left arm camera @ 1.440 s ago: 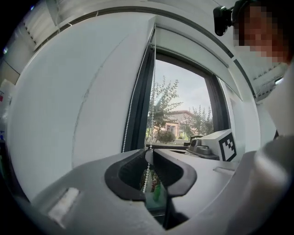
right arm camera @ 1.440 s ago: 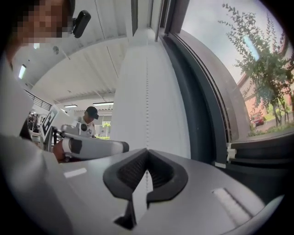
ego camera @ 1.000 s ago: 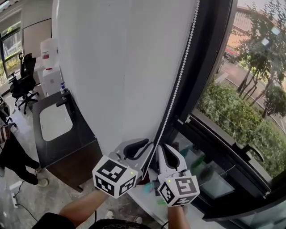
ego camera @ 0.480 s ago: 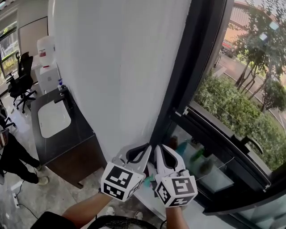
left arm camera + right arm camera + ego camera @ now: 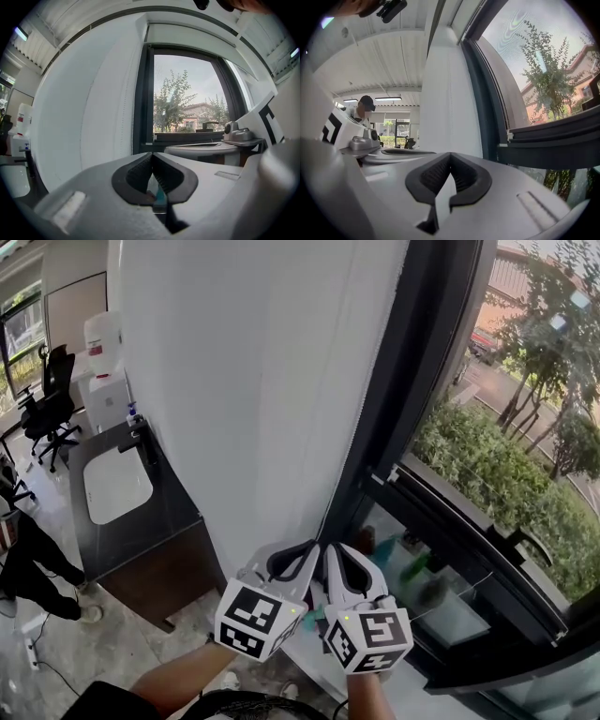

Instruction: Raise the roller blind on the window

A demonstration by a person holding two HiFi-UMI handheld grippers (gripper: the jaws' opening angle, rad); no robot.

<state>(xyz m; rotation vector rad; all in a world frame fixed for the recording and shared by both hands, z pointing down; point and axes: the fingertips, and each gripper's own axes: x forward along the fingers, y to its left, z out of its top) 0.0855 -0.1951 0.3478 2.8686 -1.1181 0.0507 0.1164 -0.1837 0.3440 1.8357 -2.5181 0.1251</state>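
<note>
Both my tongs, left (image 5: 152, 157) and right (image 5: 450, 157), are squeezed shut side by side down near me, with nothing clearly pinched. Just past them the blind (image 5: 253, 381) covers the window's (image 5: 487, 474) left part. It's light, floppy cloth, so I'd grab the thin, slippery-looking chain (image 5: 450, 103) instead.

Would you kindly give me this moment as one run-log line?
left gripper: shut | right gripper: shut | placement: side by side, low beside roller blind | blind: down
</note>
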